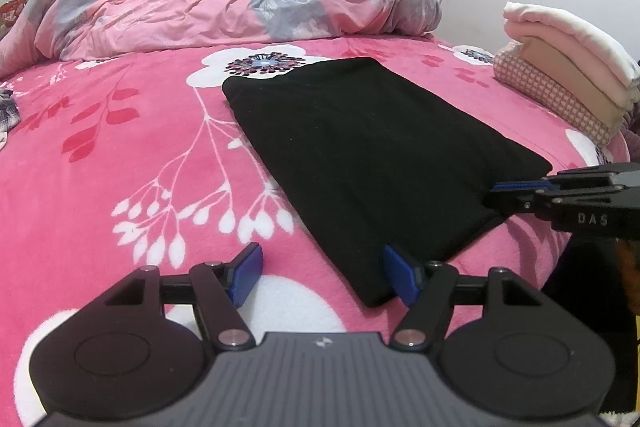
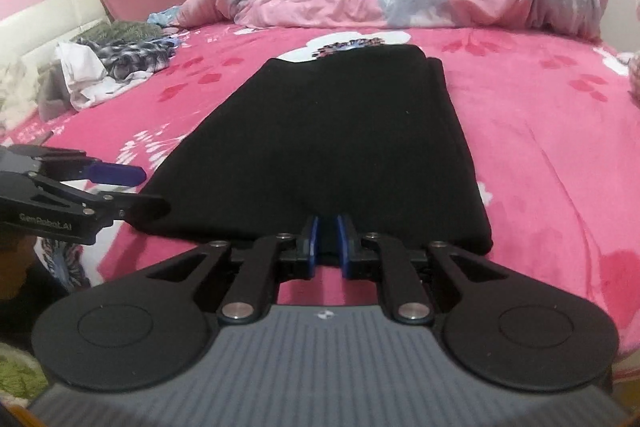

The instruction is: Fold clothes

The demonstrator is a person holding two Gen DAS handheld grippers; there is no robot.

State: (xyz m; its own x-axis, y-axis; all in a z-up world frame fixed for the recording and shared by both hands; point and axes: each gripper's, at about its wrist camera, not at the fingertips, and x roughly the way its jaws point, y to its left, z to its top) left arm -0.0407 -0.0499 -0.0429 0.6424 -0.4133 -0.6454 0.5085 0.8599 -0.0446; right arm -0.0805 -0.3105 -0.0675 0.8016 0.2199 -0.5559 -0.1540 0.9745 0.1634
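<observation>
The right gripper (image 2: pixel 326 241) is pinching the near hem of the black folded garment (image 2: pixel 332 143) on the pink floral blanket (image 2: pixel 540 131) — the left gripper (image 1: pixel 322 277), jaws wide and empty, is needing its own corner grip — so both edges lift evenly.

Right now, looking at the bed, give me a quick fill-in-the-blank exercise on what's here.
1. The folded garment lying flat on the blanket is ____ in colour.
2. The left claw is ____.
3. The right claw is closed on the garment's near ____.
4. The folded stack has a ____ piece on top.

Missing: black; open; edge; white
</observation>
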